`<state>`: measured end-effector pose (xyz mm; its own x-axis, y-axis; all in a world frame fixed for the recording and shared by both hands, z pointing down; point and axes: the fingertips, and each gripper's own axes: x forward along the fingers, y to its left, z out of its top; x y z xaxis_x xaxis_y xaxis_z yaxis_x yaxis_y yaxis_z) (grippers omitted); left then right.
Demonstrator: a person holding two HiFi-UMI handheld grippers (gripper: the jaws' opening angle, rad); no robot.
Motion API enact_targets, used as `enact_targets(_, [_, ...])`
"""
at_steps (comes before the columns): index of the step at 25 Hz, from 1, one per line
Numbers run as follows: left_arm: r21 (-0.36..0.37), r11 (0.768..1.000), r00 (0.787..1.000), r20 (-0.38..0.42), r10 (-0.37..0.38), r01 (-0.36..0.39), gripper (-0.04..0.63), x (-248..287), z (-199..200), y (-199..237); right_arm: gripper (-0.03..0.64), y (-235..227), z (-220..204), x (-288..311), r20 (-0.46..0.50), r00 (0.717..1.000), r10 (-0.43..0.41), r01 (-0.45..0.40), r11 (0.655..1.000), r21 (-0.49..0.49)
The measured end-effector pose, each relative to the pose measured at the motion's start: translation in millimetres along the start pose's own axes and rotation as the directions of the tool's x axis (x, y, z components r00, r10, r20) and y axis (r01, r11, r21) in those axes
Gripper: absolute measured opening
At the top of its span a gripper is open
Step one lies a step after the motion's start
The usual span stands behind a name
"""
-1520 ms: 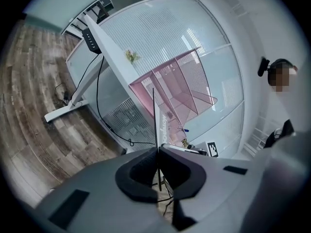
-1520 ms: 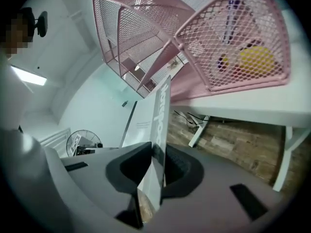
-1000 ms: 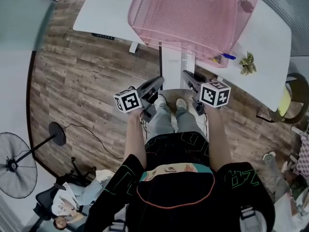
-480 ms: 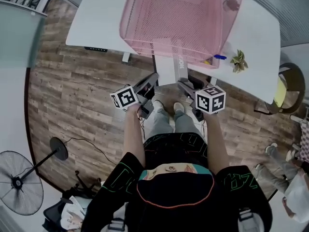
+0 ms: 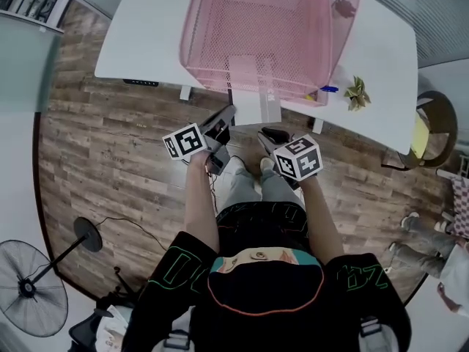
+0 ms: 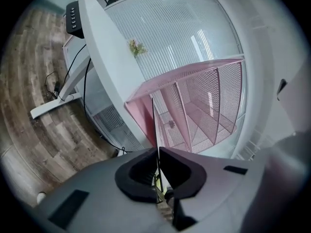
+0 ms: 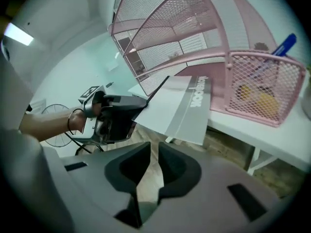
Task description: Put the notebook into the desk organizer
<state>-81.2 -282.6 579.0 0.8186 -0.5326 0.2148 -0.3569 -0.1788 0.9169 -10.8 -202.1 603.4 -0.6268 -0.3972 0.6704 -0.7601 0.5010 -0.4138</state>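
At desk (image 5: 146, 35) front edge, the notebook (image 5: 258, 107) lies approx. flat w/ its far end inside the bottom opening of the pink mesh desk organizer (image 5: 256, 28), where it shows through the mesh in the head view. Its near end sticks out past the desk edge over the wood floor (image 5: 95, 160). L gripper (image 5: 226, 114): jaws together, clamped on the notebook's near corner. In the left gripper view the notebook (image 6: 154, 120) is seen edge-on as a thin line running from between the pads toward the organizer, and both pads press on it w/ no visible gap. The right gripper view confirms this, w/ the L gripper (image 7: 116, 115) holding the grey-and-white cover at its near-left corner. R gripper (image 5: 265, 132): jaws closing, only a narrow gap left, nothing between them. It sits back from the notebook, on the person's side of the desk edge, w/ no contact to notebook, desk or organizer. Floor shows through the gap between its pads (image 7: 146, 154). Organizer side basket (image 7: 262, 89) holds a blue pen (image 7: 284, 42); a small green ornament (image 5: 357, 92) stands on the desk just right of the organizer.
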Motion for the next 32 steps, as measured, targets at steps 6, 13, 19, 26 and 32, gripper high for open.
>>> enact_targets(6, [0.058, 0.998, 1.000, -0.005, 0.029, -0.029, 0.121, 4, 5, 0, 0.054, 9, 21, 24, 0.017, 0.999, -0.029, 0.030, 0.998, -0.047])
enact_targets(13, [0.171, 0.977, 0.989, -0.056, 0.135, -0.124, 0.218, -15, 3, 11, 0.054, 10, 50, 39, 0.045, 0.998, -0.046, 0.049, 0.997, -0.056])
enact_targets(19, [0.227, 0.968, 0.987, -0.093, 0.129, -0.105, 0.134, -17, -4, 4, 0.054, 12, 76, 52, 0.071, 0.997, -0.035, 0.038, 0.999, -0.038])
enact_targets(26, [0.298, 0.946, 0.990, -0.008, 0.138, -0.129, 0.023, -24, 7, -11, 0.054, 5, 105, 57, 0.140, 0.988, -0.065, 0.068, 0.998, -0.017])
enact_targets(32, [0.391, 0.908, 0.983, 0.155, 0.096, -0.150, -0.005, -42, 33, -43, 0.035, 24, 106, 32, 0.198, 0.980, 0.016, -0.004, 0.998, -0.063])
